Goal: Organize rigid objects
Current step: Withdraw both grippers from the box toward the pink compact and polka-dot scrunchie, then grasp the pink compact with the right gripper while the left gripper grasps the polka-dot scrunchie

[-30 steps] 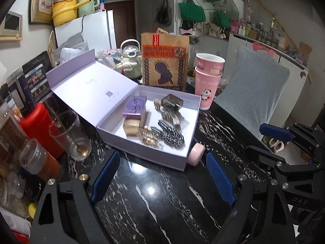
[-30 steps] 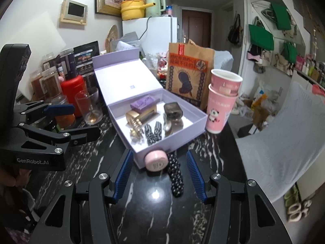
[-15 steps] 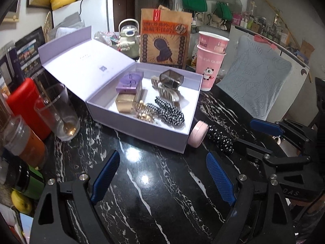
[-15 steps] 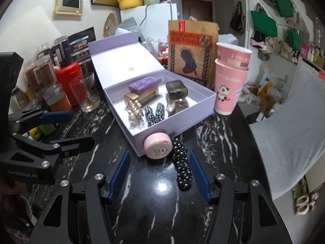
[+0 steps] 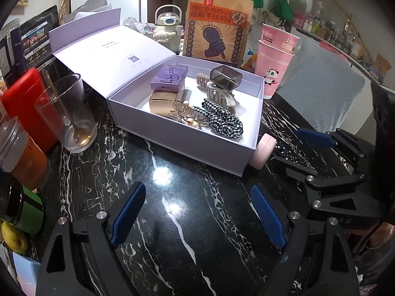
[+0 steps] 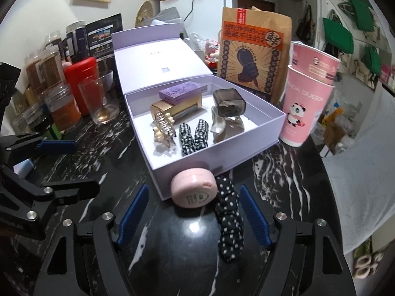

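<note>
An open lilac box [image 5: 197,145] [image 6: 246,135] holds a purple pack [image 5: 170,76], a gold pack [image 5: 164,102], a grey case [image 6: 229,102], hair claws [image 6: 163,125] and a checked scrunchie [image 5: 222,120]. A pink round case [image 6: 193,191] [image 5: 263,150] leans on the box's near corner. Beside it lies a black dotted scrunchie [image 6: 228,219]. My right gripper [image 6: 193,212] has its jaws opening, with the case just ahead of the tips and the scrunchie between them, untouched. My left gripper [image 5: 197,212] is open over bare tabletop in front of the box.
A glass with a spoon [image 5: 66,116], a red canister [image 5: 27,103] and jars [image 5: 22,153] crowd the left. A brown paper bag [image 5: 218,27], a pale kettle [image 5: 167,29] and stacked pink cups [image 5: 274,59] stand behind the box. Grey cloth [image 5: 321,81] lies beyond the black marble table [image 5: 185,234].
Both grippers have come down and closer to the table. The right jaws have widened, and the pink case and dotted scrunchie now sit nearer its fingers.
</note>
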A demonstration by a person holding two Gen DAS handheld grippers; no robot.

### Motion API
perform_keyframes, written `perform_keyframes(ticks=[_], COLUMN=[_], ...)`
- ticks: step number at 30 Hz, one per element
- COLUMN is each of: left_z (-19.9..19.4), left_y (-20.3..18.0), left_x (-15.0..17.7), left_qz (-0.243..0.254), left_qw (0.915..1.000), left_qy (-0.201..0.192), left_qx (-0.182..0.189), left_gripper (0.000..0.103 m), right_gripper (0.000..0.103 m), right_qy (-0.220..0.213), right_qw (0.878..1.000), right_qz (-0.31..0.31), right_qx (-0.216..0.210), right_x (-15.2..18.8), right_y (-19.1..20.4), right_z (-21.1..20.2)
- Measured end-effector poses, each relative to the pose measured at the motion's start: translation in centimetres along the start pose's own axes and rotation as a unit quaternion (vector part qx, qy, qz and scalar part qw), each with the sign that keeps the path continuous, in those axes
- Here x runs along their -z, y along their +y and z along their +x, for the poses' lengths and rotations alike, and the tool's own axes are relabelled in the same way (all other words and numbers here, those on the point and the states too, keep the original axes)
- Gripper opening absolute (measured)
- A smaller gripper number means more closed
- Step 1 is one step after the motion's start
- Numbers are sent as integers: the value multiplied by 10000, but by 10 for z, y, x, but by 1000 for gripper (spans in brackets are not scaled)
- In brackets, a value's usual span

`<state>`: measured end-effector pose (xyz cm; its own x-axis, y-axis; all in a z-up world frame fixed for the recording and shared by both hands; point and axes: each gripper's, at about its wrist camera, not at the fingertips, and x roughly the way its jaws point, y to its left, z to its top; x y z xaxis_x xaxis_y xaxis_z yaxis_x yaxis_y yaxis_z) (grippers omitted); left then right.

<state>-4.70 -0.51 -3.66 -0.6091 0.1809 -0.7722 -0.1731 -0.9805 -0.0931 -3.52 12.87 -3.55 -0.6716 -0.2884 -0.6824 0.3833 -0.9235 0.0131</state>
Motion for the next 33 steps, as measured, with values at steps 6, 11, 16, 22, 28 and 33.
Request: perform_keyframes(ticks=[6,11,16,22,28,33], left_z=[6,13,21,26,29,25], left_y=[6,9,11,11,8,0], left_x=[-5,-8,-9,-10,-9,-8], left_qz=[-84,-124,-152,-181,-211,-163], left_qw=[10000,9999,9998,9996,9995,9996], left_qy=[-12,41,133,197,233,215], left_qx=[24,63,75,70,83,87], left_gripper=[88,88,88,88,88,88], right_gripper=[80,80,80,75,51,51], right_qy=[114,202,261,400,372,300], right_qw=[9998,9995,9992,9984,9964,9963], right_qz=[-118,-134,-170,-135,-235,-103], right_qx=[-118,-193,-232,-370,-727,-802], right_x=[-4,-4,-3,1,5,7], right_y=[-1,-2,-2,-6,-1,-5], right_z=[19,30,36,45,44,38])
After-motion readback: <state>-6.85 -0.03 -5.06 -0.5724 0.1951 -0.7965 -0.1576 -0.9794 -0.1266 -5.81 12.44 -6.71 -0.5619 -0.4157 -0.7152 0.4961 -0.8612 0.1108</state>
